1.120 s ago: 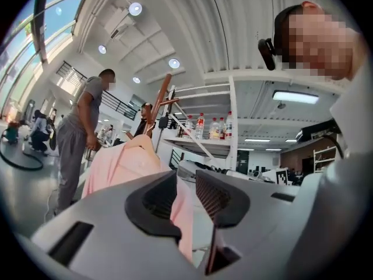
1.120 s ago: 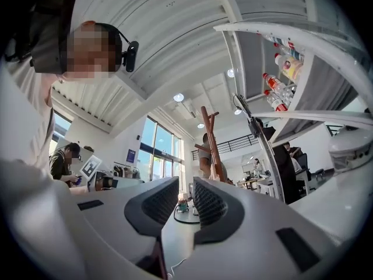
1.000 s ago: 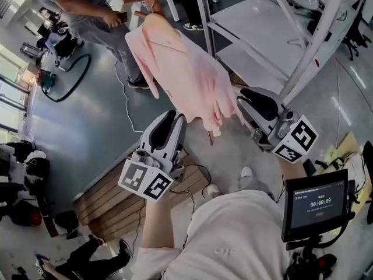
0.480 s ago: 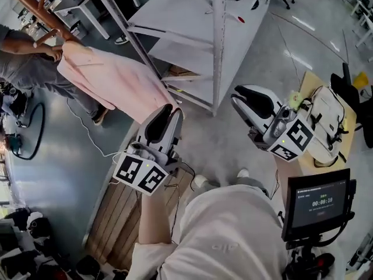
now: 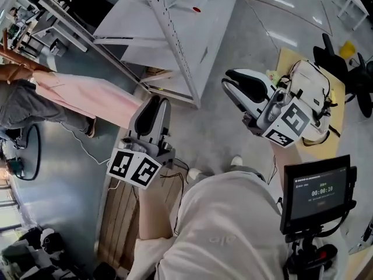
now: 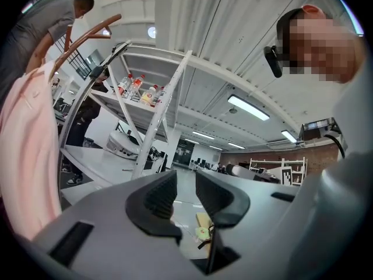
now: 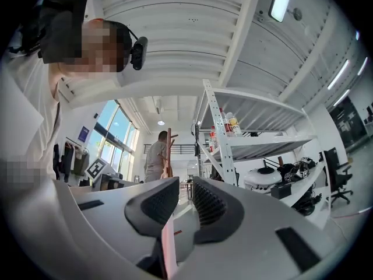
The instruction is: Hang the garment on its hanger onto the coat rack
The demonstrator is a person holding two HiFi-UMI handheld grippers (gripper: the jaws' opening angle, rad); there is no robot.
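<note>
Grey polished floor (image 5: 215,133) and white shelf unit (image 5: 175,45) now straight ahead of both pairs of jaws, in place of the pink garment (image 5: 87,95) of one second ago; then close in front, between the two grippers, now far off to the left of the left jaws and well apart from them, at the edge of the head view; seemingly a turn of the whole body to the right, not a move of the garment itself. Left gripper (image 5: 155,100) with jaws only narrowly apart, nothing between them but distant floor; right gripper (image 5: 228,81) the same, a narrow gap and no grip; only a thin pink strip low in that gap in the right gripper view, probably the far garment seen through, not touched. Garment hanging beside the wooden coat rack (image 7: 168,150), far beyond the right jaws and just above their gap in the right gripper view, next to another person (image 5: 23,107) in grey; hanger itself not possible to make out. Meaning for the task, as a judgement: no hold on the garment and a growing distance from it; hanging either already finished or not yet started, impossible to decide from here; for any further work, first a turn back to the left. Counted: two grippers, both empty; one pink garment; one coat rack; one shelf unit near the jaws; one other person; one white backpack (image 5: 309,89) on one yellowish table (image 5: 288,60), to the right of the right jaws; one screen (image 5: 317,192) with a timer, behind the right jaws; one patch of wooden boards (image 5: 119,214), behind and below the left jaws.
</note>
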